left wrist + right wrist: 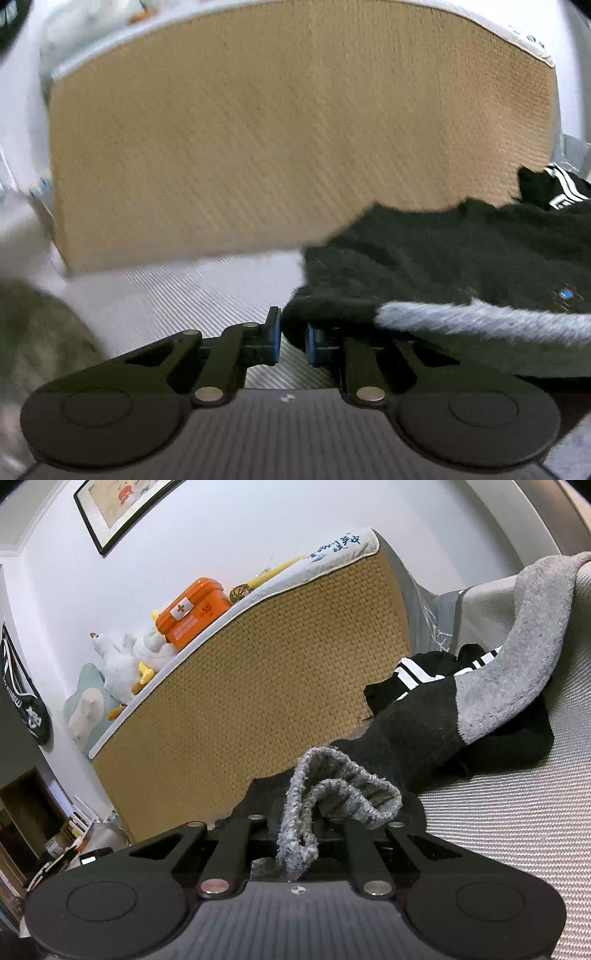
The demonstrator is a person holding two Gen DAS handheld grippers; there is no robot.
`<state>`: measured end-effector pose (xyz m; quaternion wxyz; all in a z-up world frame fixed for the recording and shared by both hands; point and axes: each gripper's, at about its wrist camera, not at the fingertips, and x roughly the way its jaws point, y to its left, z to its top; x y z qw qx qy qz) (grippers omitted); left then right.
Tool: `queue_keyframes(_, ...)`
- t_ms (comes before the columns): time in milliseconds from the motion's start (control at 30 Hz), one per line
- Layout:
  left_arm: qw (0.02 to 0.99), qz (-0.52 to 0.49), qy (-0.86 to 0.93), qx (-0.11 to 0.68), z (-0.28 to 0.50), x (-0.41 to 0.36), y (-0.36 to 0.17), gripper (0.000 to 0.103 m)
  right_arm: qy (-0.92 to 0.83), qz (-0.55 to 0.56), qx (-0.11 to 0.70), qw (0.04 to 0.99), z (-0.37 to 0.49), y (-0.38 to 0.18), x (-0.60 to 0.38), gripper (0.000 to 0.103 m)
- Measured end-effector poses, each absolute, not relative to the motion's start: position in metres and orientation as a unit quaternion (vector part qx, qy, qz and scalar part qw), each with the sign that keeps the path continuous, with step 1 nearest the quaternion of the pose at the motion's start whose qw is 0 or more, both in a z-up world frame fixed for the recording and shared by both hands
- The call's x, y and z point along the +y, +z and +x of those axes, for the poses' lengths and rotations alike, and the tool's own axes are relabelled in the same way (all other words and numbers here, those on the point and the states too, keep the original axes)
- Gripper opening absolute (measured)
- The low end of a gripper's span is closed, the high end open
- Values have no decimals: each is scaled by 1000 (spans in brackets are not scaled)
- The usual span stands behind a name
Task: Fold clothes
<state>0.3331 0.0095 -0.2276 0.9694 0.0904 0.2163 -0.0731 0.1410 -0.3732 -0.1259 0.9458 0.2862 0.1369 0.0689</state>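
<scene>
Pale woven bed surface (517,830); black-and-grey garment (424,723) and black striped garment (417,672) lie on it.

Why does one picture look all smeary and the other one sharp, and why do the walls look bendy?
Left wrist view: motion blur smears the woven tan panel and the black garment, while the left gripper stays sharp. Right wrist view: crisp, the orange box and grey cuff clear. Both views: the fisheye lens bends straight edges and darkens corners.
</scene>
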Motion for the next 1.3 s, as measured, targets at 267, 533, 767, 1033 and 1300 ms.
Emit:
queue_keyframes(267, 946, 86, -115, 290, 353, 22, -229, 33, 65, 285, 142, 946, 141, -130, -370, 12)
queue_keyframes(533, 928, 76, -126, 342, 345, 22, -267, 46, 29, 315, 150, 937, 131, -135, -396, 12)
queue_keyframes(767, 955, 19, -67, 290, 339, 39, -253, 31, 26, 303, 189, 934, 114, -151, -388, 12)
queue_keyframes(1033, 939, -32, -1, 344, 337, 60, -270, 45, 42, 255, 294, 920, 116, -181, -351, 12)
queue_keyframes(1300, 930, 119, -71, 341, 322, 34, -261, 48, 48, 250, 332, 908, 110, -190, -342, 12)
